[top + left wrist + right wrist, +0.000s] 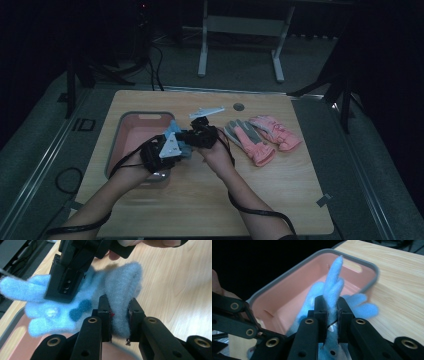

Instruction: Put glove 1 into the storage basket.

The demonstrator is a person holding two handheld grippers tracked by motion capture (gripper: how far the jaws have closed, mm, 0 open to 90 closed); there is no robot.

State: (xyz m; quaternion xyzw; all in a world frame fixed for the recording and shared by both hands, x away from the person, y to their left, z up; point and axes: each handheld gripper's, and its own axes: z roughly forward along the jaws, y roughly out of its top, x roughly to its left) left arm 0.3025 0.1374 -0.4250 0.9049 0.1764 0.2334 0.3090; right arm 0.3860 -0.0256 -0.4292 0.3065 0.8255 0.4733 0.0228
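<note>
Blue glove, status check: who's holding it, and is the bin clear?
Left gripper and right gripper both shut on blue glove. Glove above pink bin edge. Nothing blocking.

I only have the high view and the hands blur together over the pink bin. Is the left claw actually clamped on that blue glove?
Observer: Yes. The left claw pinches a fold of the blue glove between its pads.
Operator: And the right one?
Observer: The right claw is shut on the glove as well, with a blue finger standing up between its jaws.
Operator: Any marking on the glove?
Observer: A darker blue bow sits on it.
Operator: What lies beyond the right claw?
Observer: The pink bin, with the glove hanging above its inside.
</note>
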